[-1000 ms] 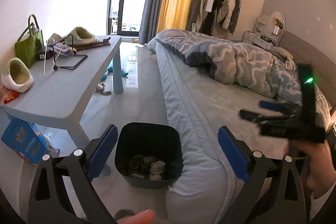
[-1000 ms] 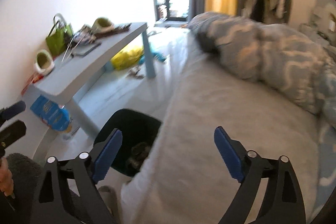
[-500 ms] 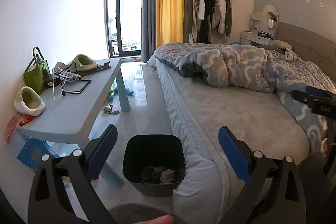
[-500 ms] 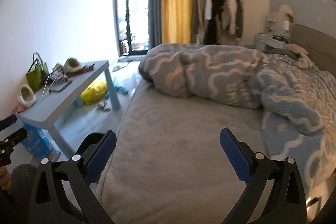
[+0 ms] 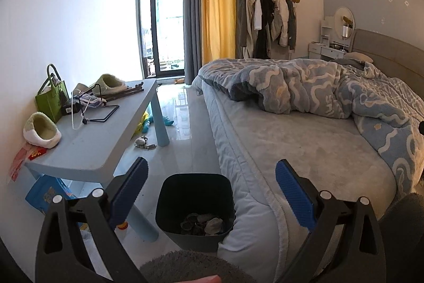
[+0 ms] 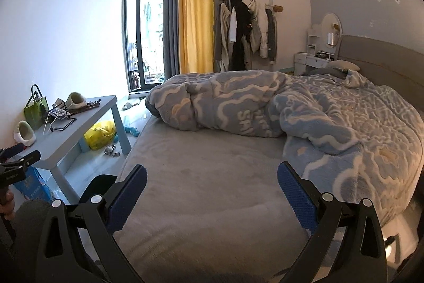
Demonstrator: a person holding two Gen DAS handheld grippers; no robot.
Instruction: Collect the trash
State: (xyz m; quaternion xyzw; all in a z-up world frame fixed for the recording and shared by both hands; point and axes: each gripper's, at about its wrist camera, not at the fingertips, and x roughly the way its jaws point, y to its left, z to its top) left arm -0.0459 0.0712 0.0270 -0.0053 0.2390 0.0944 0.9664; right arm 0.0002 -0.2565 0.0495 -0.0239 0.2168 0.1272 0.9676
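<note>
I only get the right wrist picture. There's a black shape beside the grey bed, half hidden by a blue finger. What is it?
Observer: A square black plastic bin, standing on the floor against the grey bed.
Visitor: Anything in it?
Observer: Yes, crumpled grey scraps lie at its bottom.
Visitor: Is the other claw carrying something?
Observer: No, the left gripper is open, with nothing between its blue pads.
</note>
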